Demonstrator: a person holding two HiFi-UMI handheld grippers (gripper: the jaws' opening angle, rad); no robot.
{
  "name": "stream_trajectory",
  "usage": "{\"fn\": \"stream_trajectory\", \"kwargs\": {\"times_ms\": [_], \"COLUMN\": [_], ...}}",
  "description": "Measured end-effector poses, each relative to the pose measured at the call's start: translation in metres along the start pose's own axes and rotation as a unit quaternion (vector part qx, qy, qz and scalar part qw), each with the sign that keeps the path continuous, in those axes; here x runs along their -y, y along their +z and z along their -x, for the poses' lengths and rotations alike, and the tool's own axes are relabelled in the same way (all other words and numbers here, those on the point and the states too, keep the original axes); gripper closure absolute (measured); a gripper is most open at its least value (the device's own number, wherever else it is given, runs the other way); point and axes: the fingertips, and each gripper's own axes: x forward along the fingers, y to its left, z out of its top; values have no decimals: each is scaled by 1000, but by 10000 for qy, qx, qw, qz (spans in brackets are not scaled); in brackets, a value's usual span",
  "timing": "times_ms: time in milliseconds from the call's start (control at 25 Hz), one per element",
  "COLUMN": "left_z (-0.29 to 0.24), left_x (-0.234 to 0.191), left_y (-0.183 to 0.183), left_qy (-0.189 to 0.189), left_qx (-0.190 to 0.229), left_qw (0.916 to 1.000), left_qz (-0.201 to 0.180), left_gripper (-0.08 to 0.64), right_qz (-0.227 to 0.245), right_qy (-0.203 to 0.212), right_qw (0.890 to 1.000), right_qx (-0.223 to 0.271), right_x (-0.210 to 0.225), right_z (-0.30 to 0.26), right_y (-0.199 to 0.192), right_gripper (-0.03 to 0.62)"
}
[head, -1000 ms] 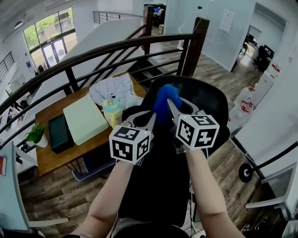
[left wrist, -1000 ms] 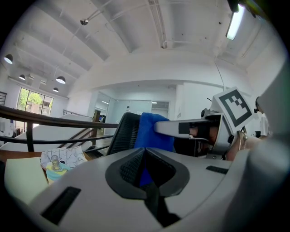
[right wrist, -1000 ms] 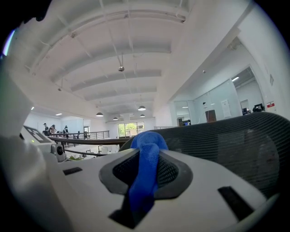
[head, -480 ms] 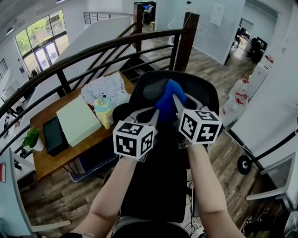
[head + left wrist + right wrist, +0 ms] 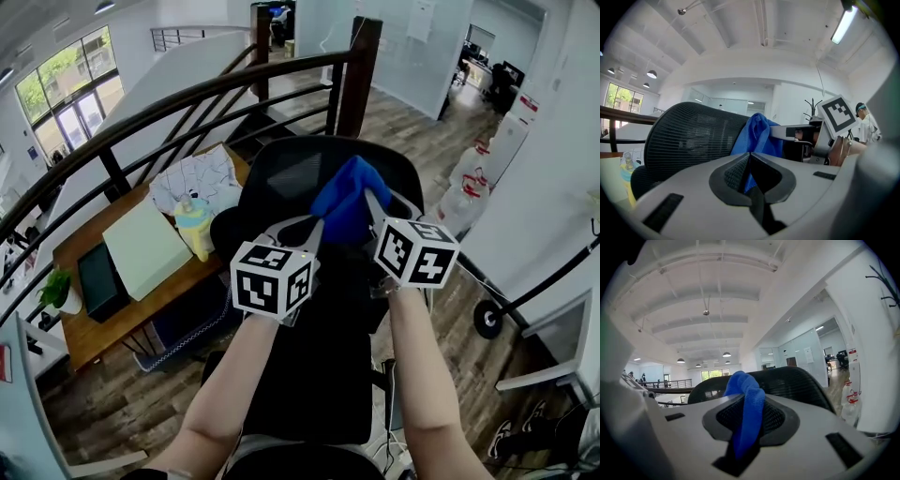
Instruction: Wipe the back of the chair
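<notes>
1. Head view looks down over the black mesh chair back [image 5: 291,173], which stands upright in front of the person, with both arms reaching towards its top half.
2. The blue cloth [image 5: 345,202] lies bunched against the upper right part of the chair back, just below its top rim. Judging from that, it is held high so that a stroke can sweep down or across the mesh.
3. The right gripper [image 5: 749,404] has its jaws closed on the cloth. A thick fold rises out of the seam between the pads and curls forward towards the chair back. A firm pinch like this should keep the cloth from slipping as it rubs on the mesh.
4. The left gripper [image 5: 750,157] sits just left of the cloth, near the middle of the chair back. Its jaws are together, and a thin strip of blue shows in the seam, so they seem to nip a lower edge of the cloth. I take this as a way to hold the cloth spread and steady, though the hold looks slight.
5. A wooden surface [image 5: 89,319] carrying papers and a bottle stands left of the chair back, well clear of both grippers.
6. Wiping seems under way near the top, and most of the mesh below the cloth has yet to be covered.
</notes>
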Motion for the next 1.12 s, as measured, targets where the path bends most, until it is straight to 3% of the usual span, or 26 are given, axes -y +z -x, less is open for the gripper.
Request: {"fn": "stream_trajectory", "kwargs": {"times_ms": [840, 1120], "left_z": [-19, -11], "left_x": [47, 46], "left_y": [-15, -22], "left_qy": [-478, -440], "left_qx": [-220, -291], "left_qw": [9986, 9986], "left_qz": [19, -14], "left_gripper": [541, 541], "right_qz": [-187, -176], "right_qy": [-738, -884], "right_qw": [9969, 9956], "right_qx": [215, 258], "right_x": [63, 67], "right_z": [73, 93], "right_y": [-3, -6], "right_gripper": [499, 499]}}
